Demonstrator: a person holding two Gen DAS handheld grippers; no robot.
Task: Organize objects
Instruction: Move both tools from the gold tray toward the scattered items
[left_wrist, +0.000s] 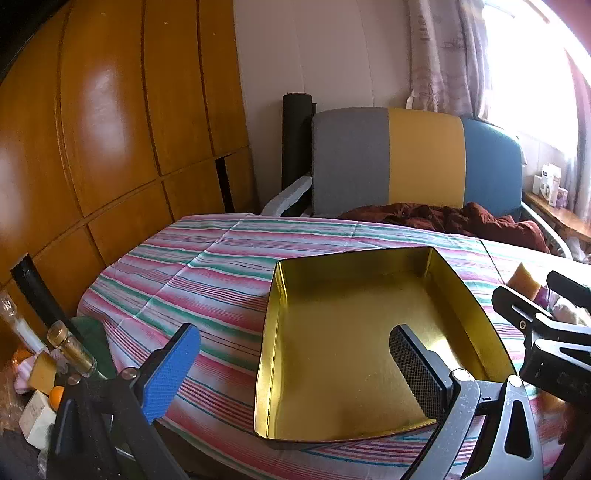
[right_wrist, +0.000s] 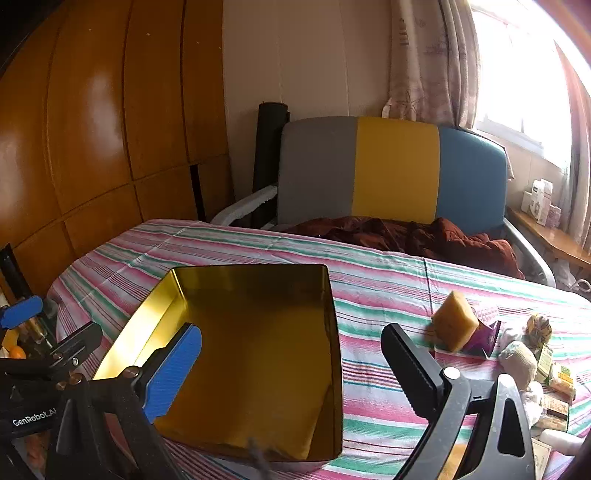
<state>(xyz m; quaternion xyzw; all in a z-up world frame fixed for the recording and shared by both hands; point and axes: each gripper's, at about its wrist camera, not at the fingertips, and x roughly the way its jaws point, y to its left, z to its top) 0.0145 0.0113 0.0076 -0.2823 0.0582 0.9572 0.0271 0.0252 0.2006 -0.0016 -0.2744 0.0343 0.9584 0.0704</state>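
Note:
An empty gold metal tin lies on the striped tablecloth. My left gripper hovers over the tin's left wall, open, with nothing between its blue and black pads. My right gripper hangs over the tin's right wall, also open and empty. To the right of the tin lies a pile of small objects: a yellow sponge-like block, a purple packet, a beige cloth ball, a patterned ball and several small packets.
A chair with a grey, yellow and blue back stands behind the table, with a dark red cloth on its seat. Wooden cabinet doors fill the left. Bottles and boxes stand beside the table's left edge.

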